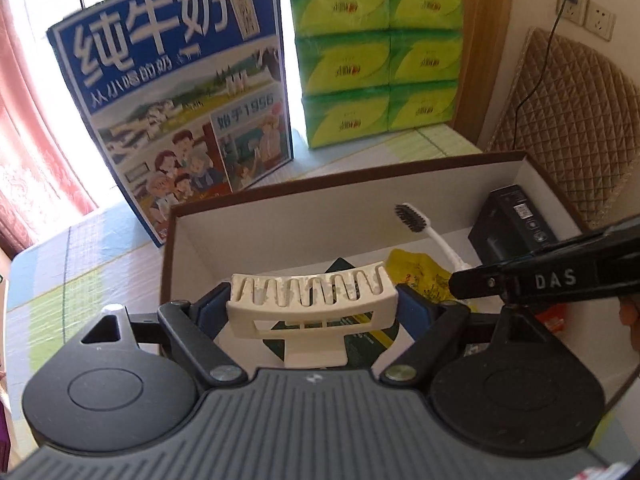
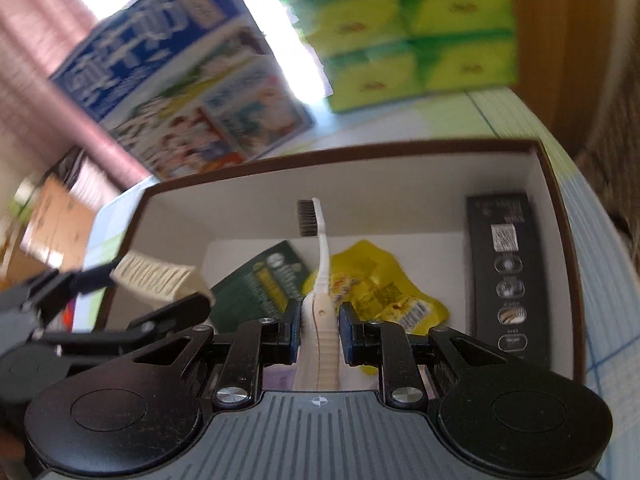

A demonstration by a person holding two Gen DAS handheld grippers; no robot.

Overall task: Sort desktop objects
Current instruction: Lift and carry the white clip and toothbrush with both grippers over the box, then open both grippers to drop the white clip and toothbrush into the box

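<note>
Over the near edge of the brown-rimmed box [image 2: 558, 216], the right-wrist view is smearing the milk carton [image 2: 188, 92] and green tissue packs [image 2: 420, 36] behind into blur, and both gripper bodies are hiding the box's front floor. Inside the box, a black carton [image 2: 506, 276] is lying along the right wall, with a yellow packet [image 2: 384, 284] and a dark green packet [image 2: 264, 284] lying mid-floor. The left gripper [image 1: 312, 300] is clamping a cream slotted rack [image 1: 310, 286] above the box's near left corner, while the right gripper [image 2: 319, 322] is standing slightly parted around a white toothbrush [image 2: 322, 256] whose dark bristles are pointing toward the far wall.
</note>
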